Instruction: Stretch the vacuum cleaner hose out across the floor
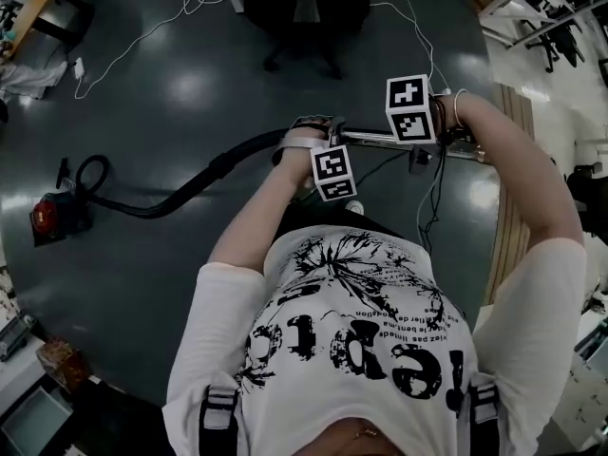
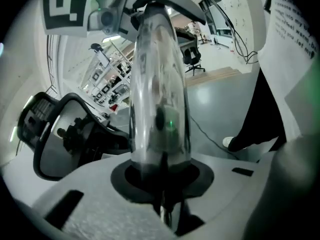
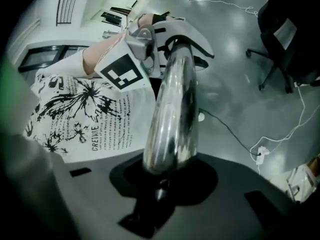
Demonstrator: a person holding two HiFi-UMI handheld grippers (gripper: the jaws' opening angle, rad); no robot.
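**Left gripper** (image 2: 160, 184): clenched. Its jaws are closed on the chrome wand tube (image 2: 159, 94), which rises straight out from between them. In the head view it is the gripper closer to the person's body and sits at the tube's left end, where the metal meets the black hose.

**Right gripper** (image 3: 162, 184): clenched. Its jaws hold the same tube further along, just beside the left gripper and to its right in the head view. Nothing else is between either pair of jaws.

**Wand tube, placement**: held off the floor in front of the person's chest. Its long axis runs roughly left to right across the head view, and both hands are on it.

**Vacuum cleaner hose** (image 1: 204, 183): black and ribbed. It leaves the tube's left end, sags down and to the left across the dark floor (image 1: 190, 84), and ends in a small loop beside the canister. It is not yet straight; the curve and the loop remain.

**Vacuum cleaner canister** (image 1: 52, 218): red and black. It stands on the floor at the far left, well apart from both grippers.

**Key relation**: hose and canister both lie to the left of the grippers, and the left gripper is nearer the hose. My judgement is that carrying the tube rightward, away from the canister and along its own axis, would take up the slack.

**Nearby**: a white cable (image 1: 142, 36) trails on the floor and an office chair (image 1: 304, 17) stands ahead; both are clear of the hose.
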